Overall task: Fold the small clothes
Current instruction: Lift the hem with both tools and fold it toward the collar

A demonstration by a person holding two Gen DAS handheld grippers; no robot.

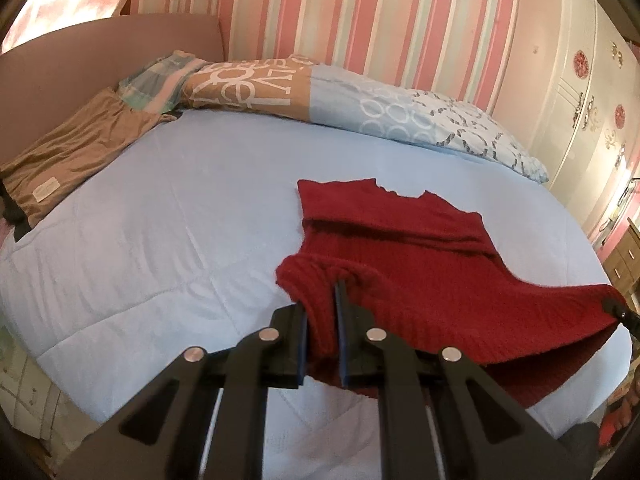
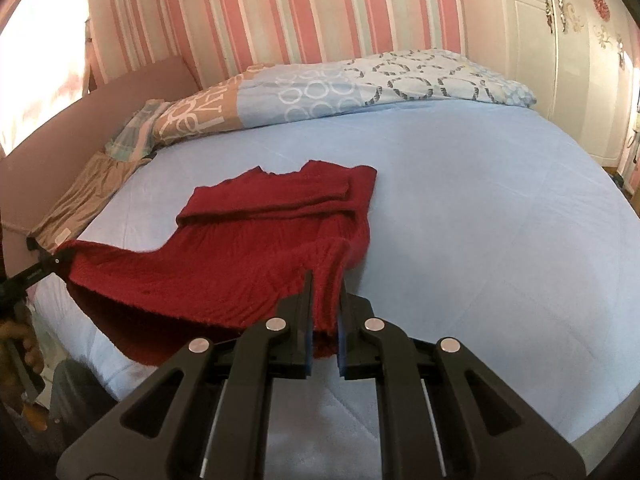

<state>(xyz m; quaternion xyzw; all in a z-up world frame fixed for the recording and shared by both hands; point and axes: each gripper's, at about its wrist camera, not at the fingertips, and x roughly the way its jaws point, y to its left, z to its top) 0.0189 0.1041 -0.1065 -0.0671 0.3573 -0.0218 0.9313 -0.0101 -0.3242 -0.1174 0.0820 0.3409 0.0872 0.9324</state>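
The left gripper [image 1: 322, 300] is clamped on the near left corner of a dark red knitted sweater [image 1: 400, 248], the ribbed hem bunched between its blue pads and hanging down between the fingers. The right gripper [image 2: 325, 292] pinches the opposite near corner of the same sweater [image 2: 260, 240] in the same way, with a fold of knit trapped between its jaws. Between the two grips the near edge of the sweater is lifted clear of the bed and stretched, casting a shadow below, while the far part, with the neck opening and a sleeve folded across it, lies flat on the light blue bedspread [image 1: 160, 240]. At the far right of the left view the tip of the right gripper shows at the sweater's corner; at the left edge of the right view the left gripper shows likewise, held by what seems to be a hand, though it is dim there. Farther off, a folded tan garment [image 1: 60, 160] lies by the headboard [image 1: 80, 60], beside a patterned pillow [image 1: 360, 96] against the striped wall [image 1: 340, 12]. A white wardrobe [image 1: 568, 80] stands to the right.
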